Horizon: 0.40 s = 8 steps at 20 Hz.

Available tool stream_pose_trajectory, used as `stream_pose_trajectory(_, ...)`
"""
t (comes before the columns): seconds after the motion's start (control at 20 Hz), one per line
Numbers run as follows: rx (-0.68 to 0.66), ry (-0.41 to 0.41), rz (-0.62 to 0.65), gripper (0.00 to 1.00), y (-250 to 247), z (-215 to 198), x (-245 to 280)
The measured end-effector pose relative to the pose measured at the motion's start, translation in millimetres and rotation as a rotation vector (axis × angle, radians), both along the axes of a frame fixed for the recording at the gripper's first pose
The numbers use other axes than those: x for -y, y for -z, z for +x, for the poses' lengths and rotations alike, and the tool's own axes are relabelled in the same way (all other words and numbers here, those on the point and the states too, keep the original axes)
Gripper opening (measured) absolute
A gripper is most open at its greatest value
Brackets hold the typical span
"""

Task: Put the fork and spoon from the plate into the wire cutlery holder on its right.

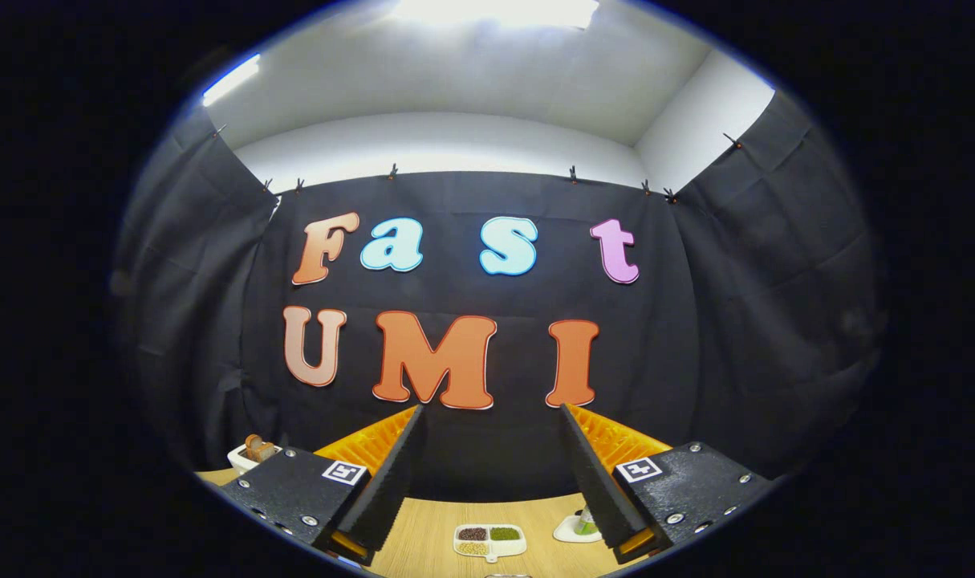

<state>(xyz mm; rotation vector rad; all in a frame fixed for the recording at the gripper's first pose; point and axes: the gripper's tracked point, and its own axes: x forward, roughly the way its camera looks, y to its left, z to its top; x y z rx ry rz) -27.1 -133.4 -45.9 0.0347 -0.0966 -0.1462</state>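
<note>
Hand-held gripper [491, 413]: fingers wide apart, holding nothing | sectioned dish [489, 540] beyond, possibly seeds

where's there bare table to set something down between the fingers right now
Bare wooden table lies between the open gripper fingers, from the booth wall forward to the white divided dish of grains. It is tighter toward the right finger, where a small white dish sits. A white container stands beyond the left finger.

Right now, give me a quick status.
Gripper open, holding nothing, raised over wooden table. Three-part dish lies ahead, between the fingers. Small white dish beside one finger.
</note>
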Motion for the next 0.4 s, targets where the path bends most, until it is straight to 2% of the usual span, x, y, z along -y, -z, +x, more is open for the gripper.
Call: stream_pose_trajectory(0.4, -0.006, -0.013, -0.029, 0.97, -4.9, 0.3, -6.7)
